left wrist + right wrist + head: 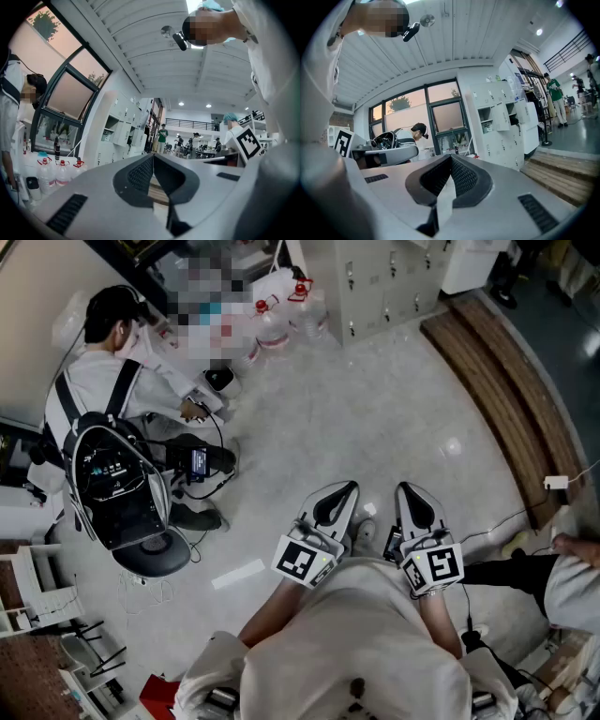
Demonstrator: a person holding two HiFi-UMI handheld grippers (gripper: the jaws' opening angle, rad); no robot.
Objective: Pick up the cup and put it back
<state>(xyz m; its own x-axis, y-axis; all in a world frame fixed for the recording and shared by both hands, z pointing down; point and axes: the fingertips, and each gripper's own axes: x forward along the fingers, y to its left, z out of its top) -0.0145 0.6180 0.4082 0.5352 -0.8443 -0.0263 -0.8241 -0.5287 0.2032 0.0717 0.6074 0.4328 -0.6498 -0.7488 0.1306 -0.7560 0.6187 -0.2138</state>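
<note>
Pale speckled floor (394, 409) here. Red-capped water jugs (272, 329) stand at its far edge, a white strip (238, 574) lies nearer, and a curved wooden step (497, 399) runs along the right.

This is looking like a big open lab or robotics workspace, not anyone's home. Grey metal lockers (384, 277) are lining the wall and big water jugs (272, 326) are sitting on the pale polished floor (375, 427). A railed mezzanine (190, 124) is running above people (162, 137) standing around in the far hall, and one person (103, 381) nearby is wearing a wired backpack rig (117, 484).
</note>
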